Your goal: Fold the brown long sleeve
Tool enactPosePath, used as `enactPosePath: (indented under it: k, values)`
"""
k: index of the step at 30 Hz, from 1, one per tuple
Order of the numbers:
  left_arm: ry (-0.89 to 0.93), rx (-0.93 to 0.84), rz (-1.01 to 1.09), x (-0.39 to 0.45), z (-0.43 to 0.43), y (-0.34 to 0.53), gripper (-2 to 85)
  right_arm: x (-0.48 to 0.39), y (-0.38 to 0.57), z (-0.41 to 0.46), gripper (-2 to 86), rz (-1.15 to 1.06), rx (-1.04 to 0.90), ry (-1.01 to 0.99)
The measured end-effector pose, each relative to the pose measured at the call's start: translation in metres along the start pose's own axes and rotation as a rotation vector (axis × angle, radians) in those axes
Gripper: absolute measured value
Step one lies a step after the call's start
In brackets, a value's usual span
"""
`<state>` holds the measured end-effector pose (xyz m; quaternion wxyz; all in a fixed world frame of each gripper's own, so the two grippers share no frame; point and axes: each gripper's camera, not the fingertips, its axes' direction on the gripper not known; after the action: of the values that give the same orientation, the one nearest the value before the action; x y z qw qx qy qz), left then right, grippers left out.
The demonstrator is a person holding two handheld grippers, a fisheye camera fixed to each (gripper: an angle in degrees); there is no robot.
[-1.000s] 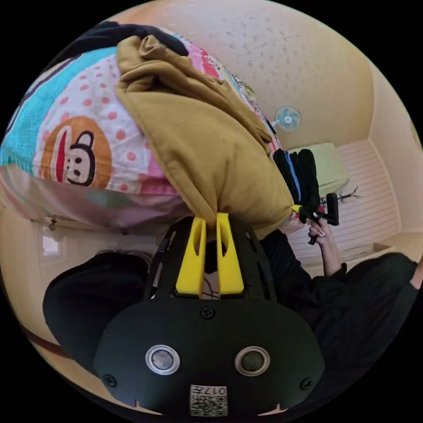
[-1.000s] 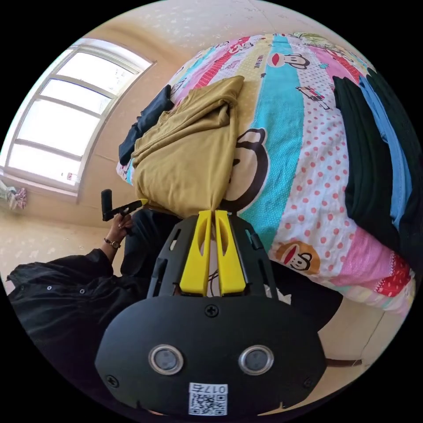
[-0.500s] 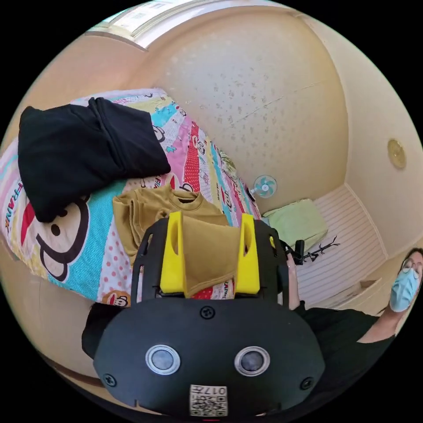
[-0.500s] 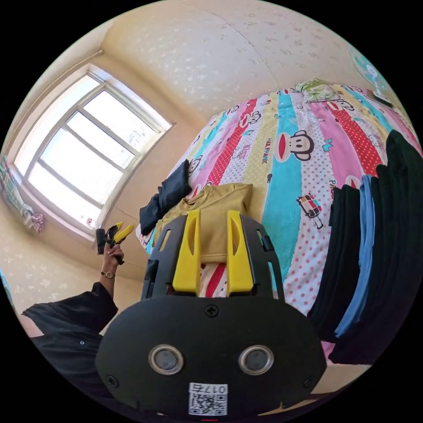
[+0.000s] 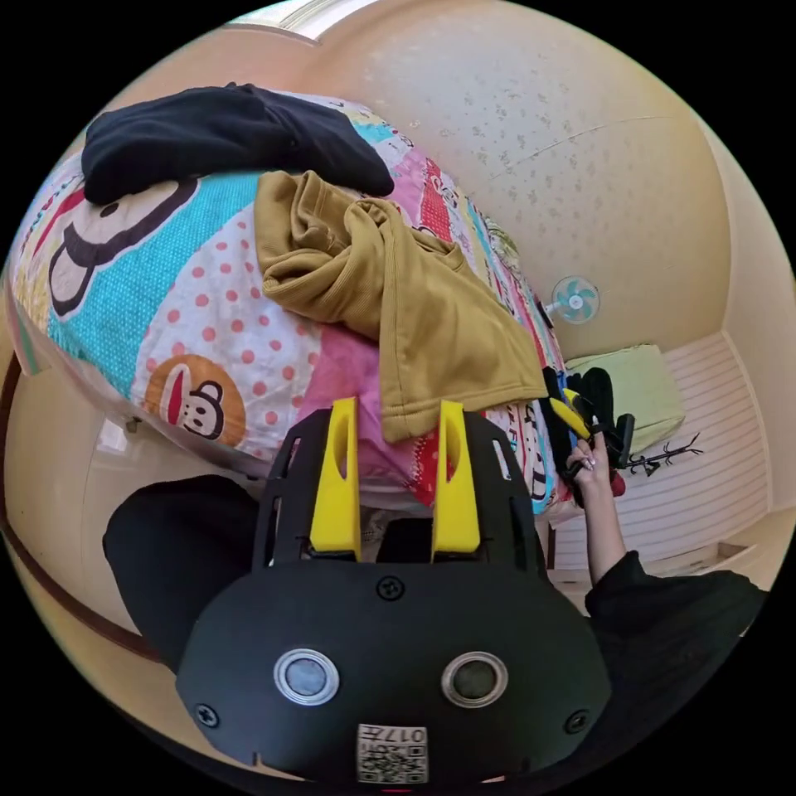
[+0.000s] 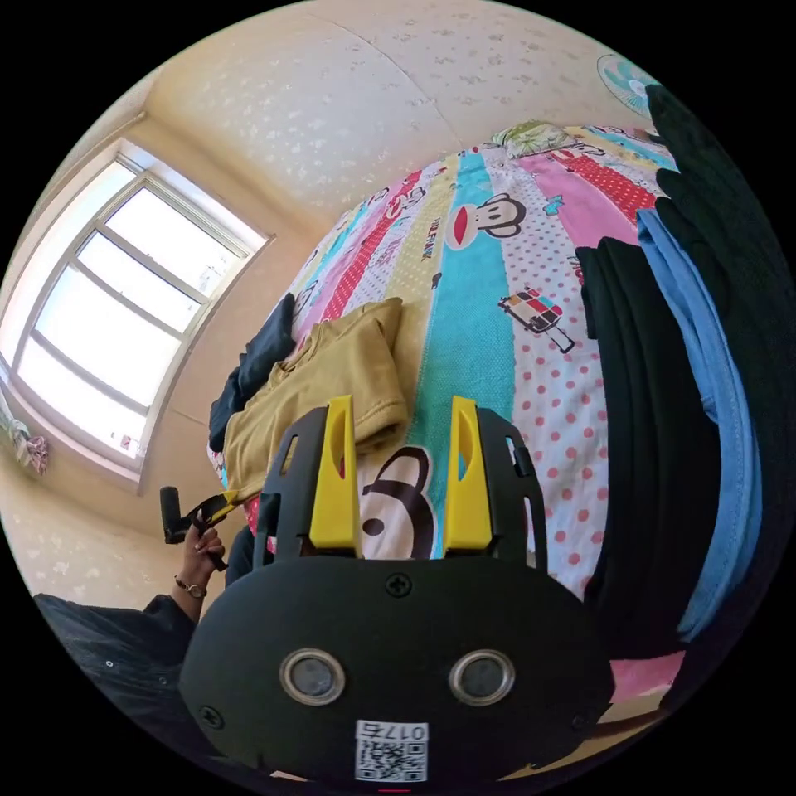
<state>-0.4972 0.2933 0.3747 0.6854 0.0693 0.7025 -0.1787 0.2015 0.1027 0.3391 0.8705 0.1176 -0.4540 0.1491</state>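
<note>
Lying half-folded near the bed's edge, the mustard-brown long-sleeve knit shirt (image 5: 398,298) is free of both tools.

The left tool (image 5: 390,414) has its yellow jaws spread, the shirt's hem just past their tips. The right tool (image 6: 402,410) is spread too, over the striped cartoon-monkey bedspread (image 6: 489,332). A dark crumpled garment (image 5: 224,137) lies beside the shirt; a stack of black and blue folded clothes (image 6: 672,398) is cut off at the view's rim.
</note>
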Motion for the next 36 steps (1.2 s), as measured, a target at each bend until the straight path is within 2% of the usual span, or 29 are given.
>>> enactPosePath:
  k: [2,3,5,7,9,11,15,16,19,22,26,28,30,32,34,36]
  values:
    - [-0.041,0.002,0.027,0.008,0.001,0.006,10.1,0.015,-0.006,0.030,11.4,0.042,-0.134,-0.140]
    - [-0.027,-0.009,0.072,0.013,0.000,0.010,7.9,0.017,0.003,0.031,7.3,0.055,-0.126,-0.235]
    - [0.034,0.008,0.128,0.019,-0.016,0.018,6.5,0.010,0.026,0.002,5.4,0.062,-0.017,-0.272]
    - [0.035,0.112,0.273,0.042,-0.066,0.039,6.2,-0.007,0.051,-0.045,4.7,-0.020,0.086,-0.315]
    - [0.017,0.154,0.398,0.064,-0.102,0.058,6.0,-0.036,0.078,-0.106,4.1,-0.199,0.148,-0.442]
    - [0.081,0.204,0.488,0.082,-0.142,0.077,5.9,-0.057,0.097,-0.152,3.8,-0.336,0.175,-0.531]
    - [0.451,0.282,0.595,0.100,-0.223,0.105,5.6,-0.067,0.133,-0.226,3.5,-0.459,0.132,-0.798]
    - [0.483,0.268,0.610,0.104,-0.239,0.112,5.5,-0.066,0.141,-0.233,3.4,-0.462,0.128,-0.797]
    - [0.350,0.165,0.703,0.127,-0.255,0.142,5.4,-0.067,0.180,-0.263,3.3,-0.454,0.121,-0.719]
    - [0.337,0.032,0.744,0.143,-0.246,0.168,5.4,-0.063,0.210,-0.277,3.2,-0.405,0.098,-0.687]
    - [0.317,0.005,0.658,0.132,-0.226,0.170,5.7,-0.071,0.212,-0.265,3.2,-0.412,0.072,-0.530]
    - [0.292,0.040,0.531,0.111,-0.209,0.137,5.7,-0.082,0.184,-0.241,3.4,-0.417,0.049,-0.481]
    - [0.256,0.095,0.414,0.093,-0.196,0.095,5.7,-0.100,0.112,-0.193,3.8,-0.322,-0.017,-0.541]
    - [0.200,0.159,0.369,0.078,-0.186,0.045,5.7,-0.117,0.051,-0.156,4.4,-0.277,0.025,-0.538]
    - [0.164,0.239,0.223,0.047,-0.170,-0.033,6.4,-0.133,-0.010,-0.108,5.4,-0.252,0.028,-0.441]
    - [0.156,0.248,0.070,0.021,-0.155,-0.082,10.0,-0.144,-0.065,-0.039,9.2,-0.138,-0.073,-0.274]
